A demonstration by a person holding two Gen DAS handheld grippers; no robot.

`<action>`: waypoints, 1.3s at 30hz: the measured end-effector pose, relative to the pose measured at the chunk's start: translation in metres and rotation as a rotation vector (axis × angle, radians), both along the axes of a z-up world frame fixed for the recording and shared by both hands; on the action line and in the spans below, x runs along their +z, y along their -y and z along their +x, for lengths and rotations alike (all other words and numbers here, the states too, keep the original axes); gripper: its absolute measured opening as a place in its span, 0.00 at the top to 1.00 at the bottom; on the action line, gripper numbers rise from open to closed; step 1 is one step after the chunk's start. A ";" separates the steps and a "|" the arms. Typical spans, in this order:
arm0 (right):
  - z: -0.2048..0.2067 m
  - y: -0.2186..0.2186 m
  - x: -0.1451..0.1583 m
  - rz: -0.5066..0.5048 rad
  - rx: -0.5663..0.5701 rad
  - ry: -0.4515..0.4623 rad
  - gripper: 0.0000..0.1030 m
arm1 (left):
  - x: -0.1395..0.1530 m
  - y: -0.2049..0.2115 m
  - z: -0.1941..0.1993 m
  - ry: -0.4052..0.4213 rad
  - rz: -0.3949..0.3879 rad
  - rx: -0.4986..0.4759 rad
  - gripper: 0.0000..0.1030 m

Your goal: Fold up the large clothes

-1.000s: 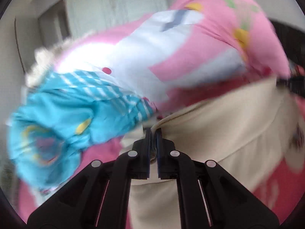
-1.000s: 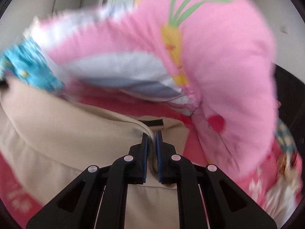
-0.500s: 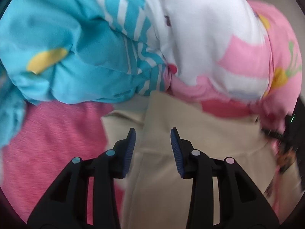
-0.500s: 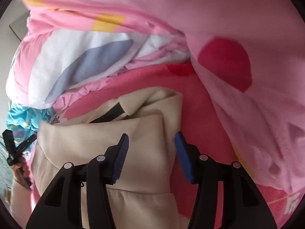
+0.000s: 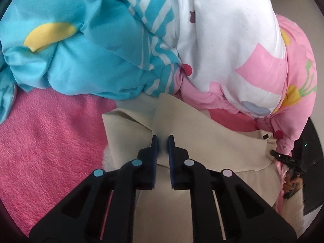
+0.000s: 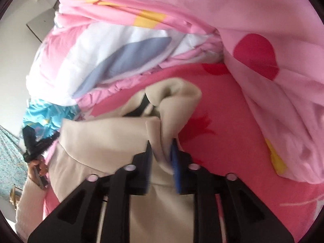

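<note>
A large beige garment [image 5: 202,141] lies on a pink fleece bed cover [image 5: 50,141]. In the left wrist view my left gripper [image 5: 162,139] has its jaws nearly closed, pinching a fold of the beige cloth near its upper edge. In the right wrist view my right gripper [image 6: 162,147] is closed on a bunched fold of the same beige garment [image 6: 101,137], near a corner with a black tab [image 6: 139,107]. The garment's lower part is hidden under both grippers.
A rolled quilt, blue and white at one end [image 5: 91,50] and pink at the other [image 6: 263,60], lies right behind the garment. The other gripper and the hand holding it show at each view's edge [image 5: 291,172] [image 6: 34,154].
One second ago both grippers were shut on the cloth. Half a second ago both were open above it. Now both have closed again on new folds of the beige garment.
</note>
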State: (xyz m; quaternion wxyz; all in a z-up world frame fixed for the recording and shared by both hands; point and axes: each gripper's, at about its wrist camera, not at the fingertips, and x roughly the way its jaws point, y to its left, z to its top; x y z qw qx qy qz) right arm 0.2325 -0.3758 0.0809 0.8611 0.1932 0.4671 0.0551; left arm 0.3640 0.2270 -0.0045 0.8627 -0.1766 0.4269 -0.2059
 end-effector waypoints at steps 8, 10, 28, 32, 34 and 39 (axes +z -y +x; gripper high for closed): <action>-0.016 -0.014 -0.003 -0.091 -0.009 0.051 0.89 | 0.004 0.016 -0.013 0.025 0.041 0.031 0.93; -0.027 -0.023 0.007 -0.155 -0.018 0.112 0.89 | 0.007 0.017 -0.023 0.048 0.060 0.031 0.94; 0.080 -0.080 -0.024 -0.743 -0.034 0.060 0.87 | -0.023 0.060 -0.003 0.059 0.391 0.325 0.96; 0.074 -0.104 -0.023 -0.968 0.008 0.055 0.68 | -0.009 0.081 -0.004 0.074 0.536 0.291 0.89; 0.062 -0.099 -0.010 -1.006 -0.026 0.061 0.60 | 0.005 0.084 -0.023 0.139 0.593 0.297 0.87; 0.002 -0.099 0.025 -1.008 0.021 0.155 0.56 | 0.022 0.118 -0.122 0.287 0.641 -0.171 0.53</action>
